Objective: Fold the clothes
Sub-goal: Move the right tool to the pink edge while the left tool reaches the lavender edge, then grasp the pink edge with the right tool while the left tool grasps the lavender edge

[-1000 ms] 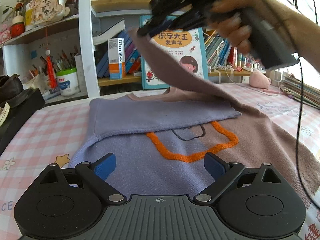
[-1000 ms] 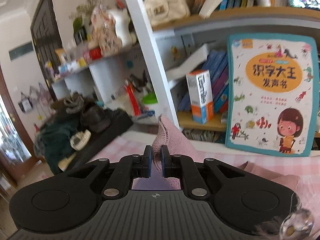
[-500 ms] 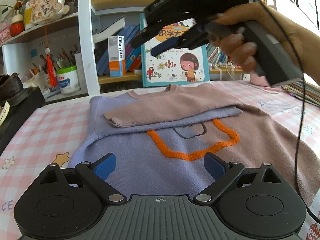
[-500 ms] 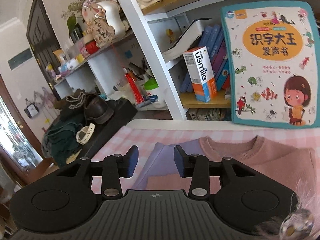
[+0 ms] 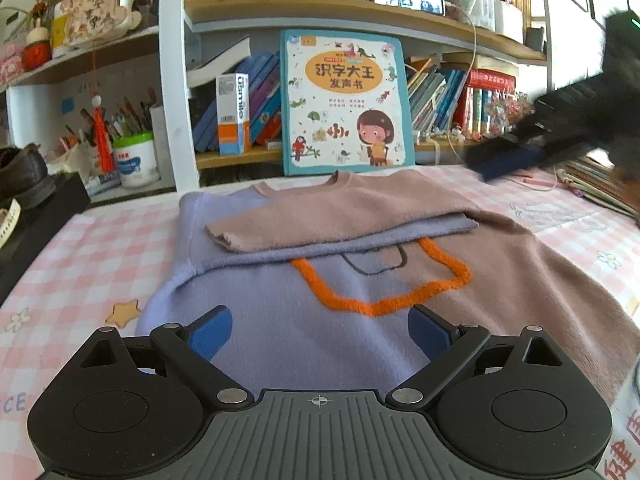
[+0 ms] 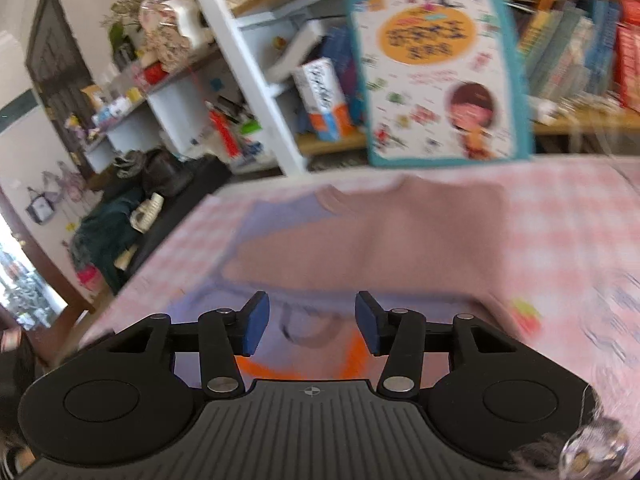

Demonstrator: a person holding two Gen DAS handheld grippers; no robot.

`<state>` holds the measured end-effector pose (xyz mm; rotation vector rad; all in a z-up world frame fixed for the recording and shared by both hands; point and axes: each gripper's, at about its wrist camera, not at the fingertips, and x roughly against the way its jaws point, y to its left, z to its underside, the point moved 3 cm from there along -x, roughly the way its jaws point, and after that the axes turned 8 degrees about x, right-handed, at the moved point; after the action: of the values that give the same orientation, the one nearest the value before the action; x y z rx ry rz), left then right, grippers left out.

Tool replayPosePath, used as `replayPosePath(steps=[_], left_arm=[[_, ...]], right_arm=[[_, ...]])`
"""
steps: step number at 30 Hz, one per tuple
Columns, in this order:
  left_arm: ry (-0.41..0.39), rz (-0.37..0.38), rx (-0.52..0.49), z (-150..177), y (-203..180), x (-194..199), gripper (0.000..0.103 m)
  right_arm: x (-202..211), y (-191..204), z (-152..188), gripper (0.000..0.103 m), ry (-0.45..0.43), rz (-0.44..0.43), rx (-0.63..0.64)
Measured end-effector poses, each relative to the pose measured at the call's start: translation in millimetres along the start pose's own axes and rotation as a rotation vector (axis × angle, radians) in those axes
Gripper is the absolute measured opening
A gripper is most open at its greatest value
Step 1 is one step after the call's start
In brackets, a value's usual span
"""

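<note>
A lilac and dusty-pink sweater (image 5: 320,280) with an orange outline lies flat on the pink checked tablecloth (image 5: 80,264). Its lilac sleeve is folded across the chest and the pink sleeve (image 5: 336,220) lies folded on top of it. My left gripper (image 5: 320,334) is open and empty, low over the sweater's hem. My right gripper (image 6: 311,326) is open and empty above the sweater's right side (image 6: 368,248); it also shows blurred at the right in the left wrist view (image 5: 508,160).
A bookshelf stands behind the table with a children's book (image 5: 346,102) leaning at the table's far edge. A black box with shoes (image 5: 24,184) sits at the left. Stacked books (image 5: 600,184) lie at the right.
My right gripper laid the pink sleeve across the chest, opened and let it go, then pulled away to the right. My left gripper stayed still and open.
</note>
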<state>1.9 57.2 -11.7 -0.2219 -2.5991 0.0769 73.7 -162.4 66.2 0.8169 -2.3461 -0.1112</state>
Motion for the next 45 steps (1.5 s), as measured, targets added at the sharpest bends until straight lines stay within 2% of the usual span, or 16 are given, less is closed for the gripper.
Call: replayPosePath(steps=[8, 11, 16, 19, 23, 26, 28, 30, 32, 33, 34, 36, 38, 39, 41, 45], left_arm=[[0.044, -0.041, -0.089, 10, 0, 23, 0.097], [0.066, -0.056, -0.078, 10, 8, 33, 0.097], [0.109, -0.08, 0.047, 11, 37, 48, 0.097], [0.114, -0.104, 0.145, 10, 57, 56, 0.096], [0.138, -0.094, 0.247, 15, 77, 61, 0.092], [0.169, -0.072, 0.307, 21, 85, 62, 0.08], [0.188, -0.053, 0.346, 25, 89, 58, 0.067], [0.186, -0.038, 0.377, 28, 91, 55, 0.061], [0.178, -0.03, 0.391, 28, 92, 53, 0.05], [0.182, -0.013, 0.396, 28, 92, 51, 0.035], [0.188, 0.006, 0.401, 28, 91, 49, 0.025], [0.201, 0.046, 0.411, 27, 90, 45, 0.019], [0.2, 0.047, 0.377, 26, 86, 43, 0.012], [0.188, 0.057, 0.373, 24, 84, 45, 0.008], [0.159, 0.085, 0.377, 18, 81, 49, 0.008], [0.096, 0.144, 0.392, 6, 74, 56, 0.008]], right_arm=[[62, -28, 73, 0.047, 0.053, 0.105, -0.136], [80, -34, 101, 0.049, 0.077, 0.129, -0.199], [103, -37, 136, 0.051, 0.088, 0.119, -0.321], [109, -35, 143, 0.054, 0.073, 0.106, -0.359], [112, -30, 147, 0.054, 0.06, 0.094, -0.375], [109, -25, 146, 0.054, 0.062, 0.082, -0.356], [105, -23, 145, 0.054, 0.062, 0.072, -0.347], [102, -21, 144, 0.054, 0.06, 0.061, -0.34], [98, -19, 143, 0.052, 0.059, 0.052, -0.333], [97, -19, 142, 0.052, 0.059, 0.052, -0.328], [95, -18, 142, 0.049, 0.062, 0.052, -0.323], [92, -18, 141, 0.038, 0.075, 0.054, -0.314], [90, -19, 140, 0.028, 0.088, 0.055, -0.314], [89, -19, 140, 0.018, 0.096, 0.053, -0.316], [89, -18, 138, 0.015, 0.096, 0.049, -0.308], [98, -10, 125, 0.013, 0.01, -0.011, -0.299]])
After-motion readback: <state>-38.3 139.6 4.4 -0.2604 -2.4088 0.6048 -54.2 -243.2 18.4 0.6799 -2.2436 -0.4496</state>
